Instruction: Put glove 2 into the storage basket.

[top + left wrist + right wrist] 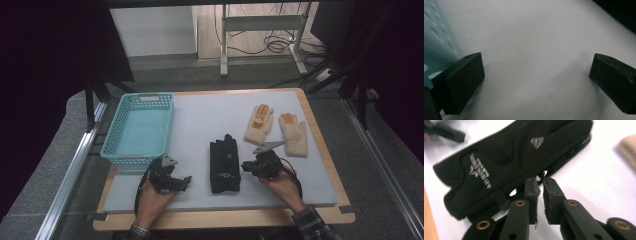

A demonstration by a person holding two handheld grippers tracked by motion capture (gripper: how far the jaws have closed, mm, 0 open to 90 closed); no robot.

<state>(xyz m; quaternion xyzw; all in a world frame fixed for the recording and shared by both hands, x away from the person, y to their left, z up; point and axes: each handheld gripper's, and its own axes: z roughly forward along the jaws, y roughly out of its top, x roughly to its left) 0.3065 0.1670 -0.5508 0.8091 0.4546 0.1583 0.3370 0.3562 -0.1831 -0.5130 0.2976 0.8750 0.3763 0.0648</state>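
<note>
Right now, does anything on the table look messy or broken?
Nothing looks broken or spilled. The black gloves lie stacked, and in the right gripper view the lower one peeks out a little past the top one's edge. The two tan gloves lie flat side by side, slightly fanned apart. The blue basket sits straight at the mat's left edge.

Bare mat [200,120] lies between basket [137,127] and black gloves [224,162].
</note>
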